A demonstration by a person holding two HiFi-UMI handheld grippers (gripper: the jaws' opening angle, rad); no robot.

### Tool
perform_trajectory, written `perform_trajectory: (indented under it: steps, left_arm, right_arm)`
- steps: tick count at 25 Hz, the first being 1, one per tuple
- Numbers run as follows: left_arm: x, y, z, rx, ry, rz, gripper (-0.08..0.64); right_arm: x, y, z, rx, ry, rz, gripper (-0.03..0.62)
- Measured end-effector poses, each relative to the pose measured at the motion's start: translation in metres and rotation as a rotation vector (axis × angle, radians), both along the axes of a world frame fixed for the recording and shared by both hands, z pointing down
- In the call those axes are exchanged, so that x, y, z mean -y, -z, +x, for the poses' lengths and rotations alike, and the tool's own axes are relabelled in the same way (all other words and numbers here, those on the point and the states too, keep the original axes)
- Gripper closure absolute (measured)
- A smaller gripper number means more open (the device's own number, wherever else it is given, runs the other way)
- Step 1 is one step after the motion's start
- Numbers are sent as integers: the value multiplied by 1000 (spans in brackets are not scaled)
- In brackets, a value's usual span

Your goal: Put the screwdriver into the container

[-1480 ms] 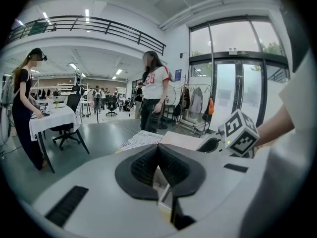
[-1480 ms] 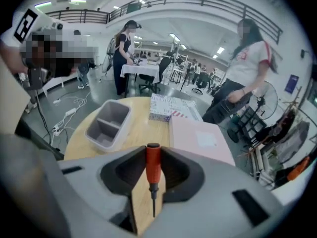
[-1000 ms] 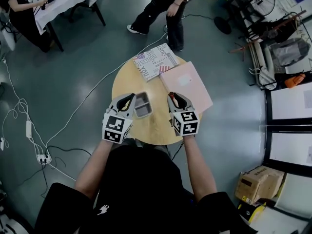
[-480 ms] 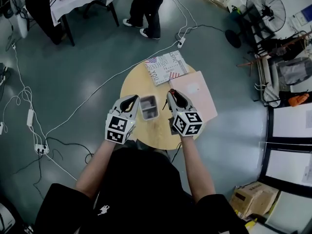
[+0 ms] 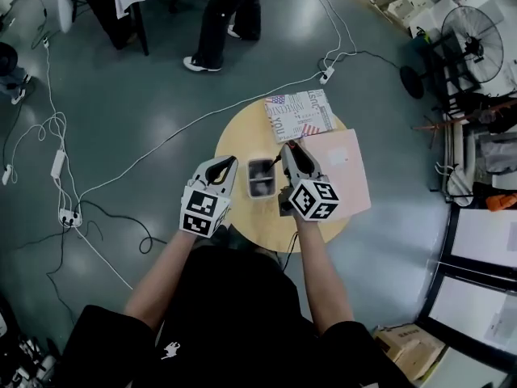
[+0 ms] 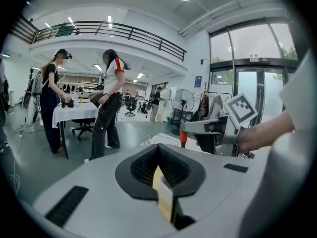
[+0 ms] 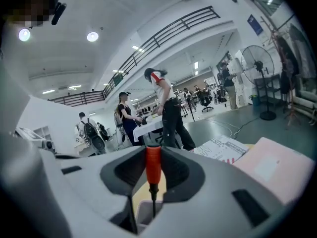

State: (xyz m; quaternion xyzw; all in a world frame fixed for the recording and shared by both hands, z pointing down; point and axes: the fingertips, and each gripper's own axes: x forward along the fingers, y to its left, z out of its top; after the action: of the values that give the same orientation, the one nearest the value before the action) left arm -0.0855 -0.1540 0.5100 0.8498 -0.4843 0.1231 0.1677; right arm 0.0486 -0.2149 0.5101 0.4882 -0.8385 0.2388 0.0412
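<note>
A grey rectangular container [image 5: 260, 178] sits on the round wooden table [image 5: 242, 217], between my two grippers. My right gripper [image 5: 287, 147] hangs just right of the container and is shut on a screwdriver with a red handle [image 7: 152, 163]. The handle stands upright between the jaws. Its thin dark shaft [image 7: 153, 202] points down at the container's near corner [image 7: 143, 213]. My left gripper [image 5: 229, 162] hovers at the container's left, shut with nothing in it [image 6: 158, 150]. The left gripper view also catches the right gripper [image 6: 214, 133] with the red handle [image 6: 183, 136].
A printed magazine [image 5: 300, 114] lies on the table's far side, with a pink folder [image 5: 346, 175] over its right edge. Cables [image 5: 121, 176] run across the grey floor. A person [image 5: 216, 23] stands beyond the table, and a fan [image 5: 472, 47] is at the right.
The head view has shifted, so the table sits further right and up in frame. Both grippers keep their places beside the container, the screwdriver still held. The standing person has walked left.
</note>
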Motion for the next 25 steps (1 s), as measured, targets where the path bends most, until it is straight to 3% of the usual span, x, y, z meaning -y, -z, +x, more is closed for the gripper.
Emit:
perform_trajectory:
  steps: [5, 10, 19, 25]
  left_arm:
    - [-6, -7, -10, 10, 35, -23, 557]
    - [-11, -15, -17, 26, 50, -45, 558]
    - [-12, -25, -10, 35, 27, -63, 557]
    - [-10, -28, -6, 42, 3, -63, 557]
  right_arm:
    - [2, -26, -11, 42, -11, -42, 495]
    - [-2, -60, -7, 90, -85, -112, 495]
    - [-9, -90, 0, 161, -175, -191, 495]
    - [-13, -101, 1, 146, -200, -234, 495]
